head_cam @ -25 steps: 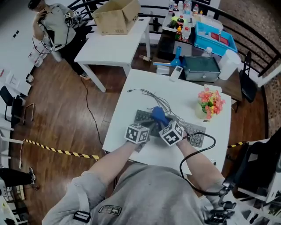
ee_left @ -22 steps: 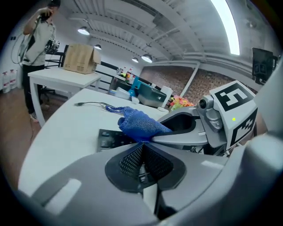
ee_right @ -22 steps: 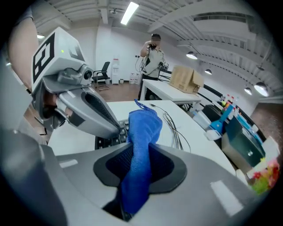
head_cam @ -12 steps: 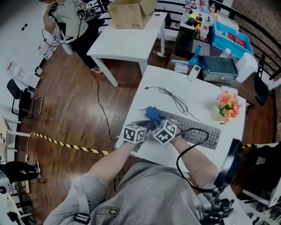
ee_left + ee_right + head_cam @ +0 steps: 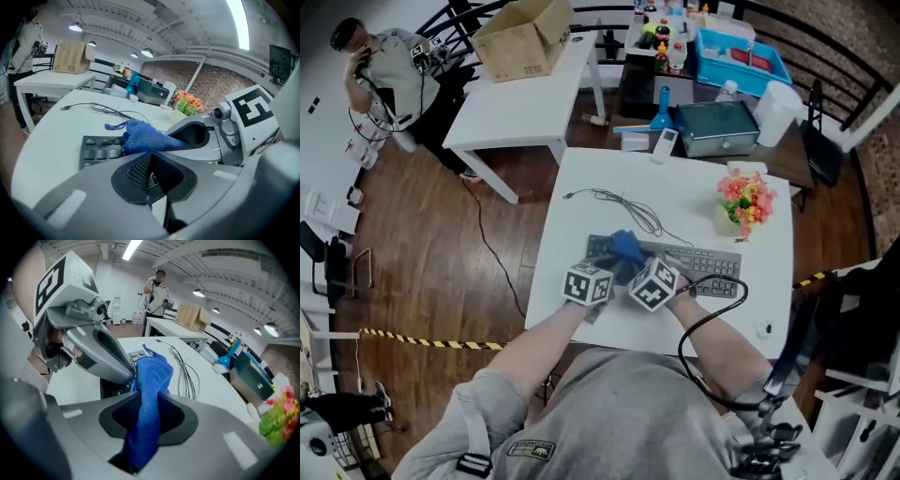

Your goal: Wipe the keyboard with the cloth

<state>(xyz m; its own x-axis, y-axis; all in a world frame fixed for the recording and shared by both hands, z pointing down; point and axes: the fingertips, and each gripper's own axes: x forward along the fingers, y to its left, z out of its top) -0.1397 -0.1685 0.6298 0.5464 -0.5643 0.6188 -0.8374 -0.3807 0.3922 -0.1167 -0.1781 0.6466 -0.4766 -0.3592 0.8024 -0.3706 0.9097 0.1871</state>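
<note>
Right gripper (image 5: pixel 149 405) jaws clamped on cloth (image 5: pixel 153 373); left gripper (image 5: pixel 150 169) jaws together, empty. Press cloth lightly on keyboard (image 5: pixel 712 262), sweep along key rows, avoid cable (image 5: pixel 630 210).

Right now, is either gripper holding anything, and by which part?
The right gripper pinches the blue cloth by a bunched fold; left gripper holds nothing.
</note>
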